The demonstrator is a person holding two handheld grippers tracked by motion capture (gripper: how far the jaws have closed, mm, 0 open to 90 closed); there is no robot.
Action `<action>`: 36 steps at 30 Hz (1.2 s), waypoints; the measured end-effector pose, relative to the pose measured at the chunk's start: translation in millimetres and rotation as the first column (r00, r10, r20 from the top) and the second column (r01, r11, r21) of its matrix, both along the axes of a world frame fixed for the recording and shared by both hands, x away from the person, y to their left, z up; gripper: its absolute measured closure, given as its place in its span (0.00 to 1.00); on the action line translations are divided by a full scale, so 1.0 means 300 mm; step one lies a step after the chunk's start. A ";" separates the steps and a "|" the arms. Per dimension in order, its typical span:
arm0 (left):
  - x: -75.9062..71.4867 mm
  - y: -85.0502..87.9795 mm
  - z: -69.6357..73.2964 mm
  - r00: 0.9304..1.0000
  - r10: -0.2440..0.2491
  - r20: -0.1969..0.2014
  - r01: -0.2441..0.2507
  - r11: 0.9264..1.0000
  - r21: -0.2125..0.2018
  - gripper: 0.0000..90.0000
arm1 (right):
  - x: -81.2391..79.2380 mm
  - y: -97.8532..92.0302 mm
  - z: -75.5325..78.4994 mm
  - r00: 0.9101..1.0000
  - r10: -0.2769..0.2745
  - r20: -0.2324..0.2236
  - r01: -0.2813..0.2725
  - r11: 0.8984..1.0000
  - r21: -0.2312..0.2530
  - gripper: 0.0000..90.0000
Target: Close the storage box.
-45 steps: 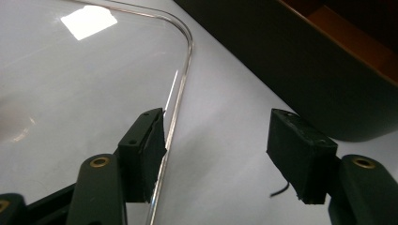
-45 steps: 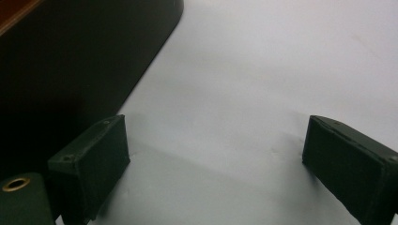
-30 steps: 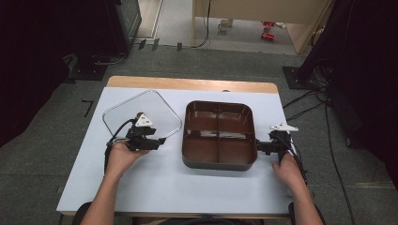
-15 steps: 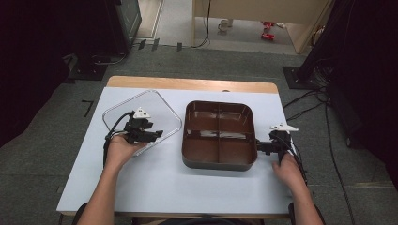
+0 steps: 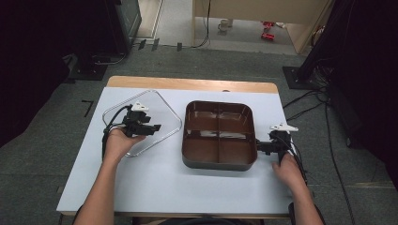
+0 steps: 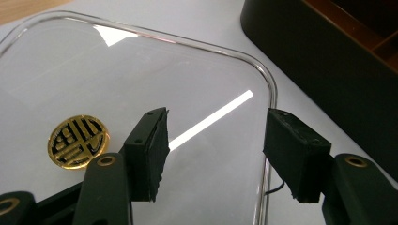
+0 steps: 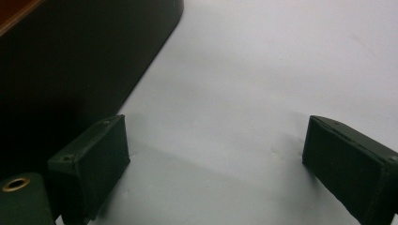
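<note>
here, from the high view, the clear lid [image 5: 142,123] lies flat on the white table [image 5: 155,178], left of the brown divided tray [image 5: 219,134] and apart from it. the left gripper [image 5: 157,127] hangs over the lid; the right gripper [image 5: 259,148] sits just beside the tray's right wall. in the left gripper view, the jaws stand apart over the lid, gripping nothing, near its gold sticker [image 6: 78,141]. in the right gripper view, the jaws gape wide over bare table, beside the tray's dark wall.
</note>
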State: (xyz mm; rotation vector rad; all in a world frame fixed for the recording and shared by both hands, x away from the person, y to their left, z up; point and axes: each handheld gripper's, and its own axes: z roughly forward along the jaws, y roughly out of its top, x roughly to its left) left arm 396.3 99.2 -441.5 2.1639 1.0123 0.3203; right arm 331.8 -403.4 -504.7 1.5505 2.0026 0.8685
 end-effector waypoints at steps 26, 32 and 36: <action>0.122 0.108 -0.028 0.993 0.115 0.037 -0.115 0.993 0.007 0.44 | 0.000 0.001 0.000 1.000 0.000 0.002 0.000 1.000 -0.002 0.08; 0.140 0.126 -0.050 0.989 0.140 0.037 -0.141 0.990 0.015 0.44 | -0.001 0.001 0.000 1.000 0.000 0.003 0.000 1.000 -0.003 0.08; 0.149 0.131 -0.074 0.988 0.155 0.016 -0.156 0.987 0.026 0.44 | -0.001 0.001 0.000 1.000 0.000 0.003 0.000 1.000 -0.003 0.08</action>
